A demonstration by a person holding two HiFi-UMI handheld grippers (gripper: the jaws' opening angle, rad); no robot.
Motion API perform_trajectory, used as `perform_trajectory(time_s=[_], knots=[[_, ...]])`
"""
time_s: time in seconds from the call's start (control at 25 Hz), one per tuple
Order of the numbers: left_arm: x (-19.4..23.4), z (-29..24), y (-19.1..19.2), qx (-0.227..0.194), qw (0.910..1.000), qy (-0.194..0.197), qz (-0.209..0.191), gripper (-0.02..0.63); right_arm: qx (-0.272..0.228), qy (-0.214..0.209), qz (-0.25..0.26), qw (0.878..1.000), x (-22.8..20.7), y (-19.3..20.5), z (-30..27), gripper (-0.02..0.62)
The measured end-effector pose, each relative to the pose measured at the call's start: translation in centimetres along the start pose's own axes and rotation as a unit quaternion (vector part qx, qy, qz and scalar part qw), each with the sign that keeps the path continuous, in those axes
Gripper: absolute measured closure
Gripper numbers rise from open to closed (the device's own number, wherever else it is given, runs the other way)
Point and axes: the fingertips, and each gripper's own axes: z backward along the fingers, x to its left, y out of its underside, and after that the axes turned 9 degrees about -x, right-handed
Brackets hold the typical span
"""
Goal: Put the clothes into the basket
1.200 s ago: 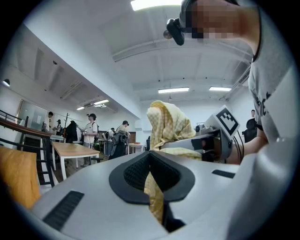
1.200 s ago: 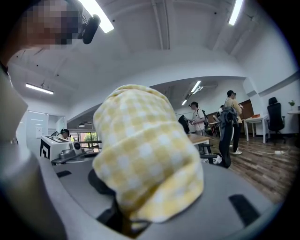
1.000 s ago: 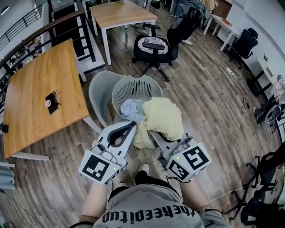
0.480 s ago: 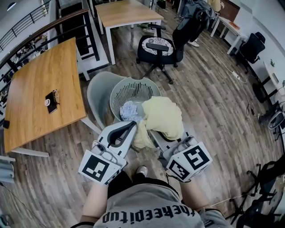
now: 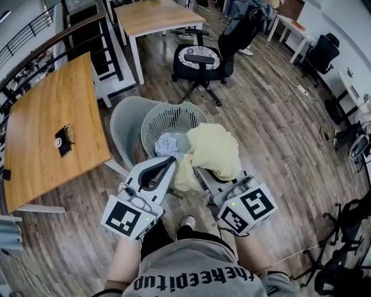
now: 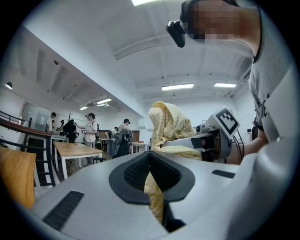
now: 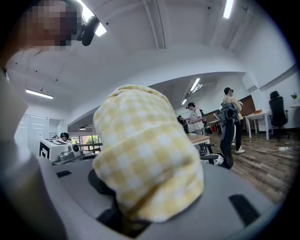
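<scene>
A yellow checked cloth [image 5: 212, 149] hangs bunched between my two grippers, just in front of the grey slatted basket [image 5: 152, 119]. My left gripper [image 5: 169, 163] is shut on a thin fold of it, which shows as a strip pinched between the pads [image 6: 152, 185]. The right gripper [image 5: 202, 174] is shut on the main bundle, and the cloth [image 7: 145, 154] bulges over its jaws and hides the fingertips. In the left gripper view the cloth [image 6: 168, 125] rises above the right gripper [image 6: 213, 138]. A blue-white garment [image 5: 166, 144] lies inside the basket.
The basket rests on a grey shell chair [image 5: 123, 119]. A wooden table [image 5: 52, 122] with a phone [image 5: 62, 141] stands to the left. A black office chair [image 5: 200, 61] and another table [image 5: 153, 14] lie beyond. Several people stand far off.
Both grippers and the yellow cloth have crept a little toward the basket. Both grips look the same as before.
</scene>
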Motion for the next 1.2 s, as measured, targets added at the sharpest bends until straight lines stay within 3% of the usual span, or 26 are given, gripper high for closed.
perform_trajectory(time_s=[1.2], knots=[[13.0,-0.6,0.3,0.009,0.9885,0.144,0.045,0.592,-0.018,0.154,0.035,0.987,0.5,-1.2,-11.7,0.38]])
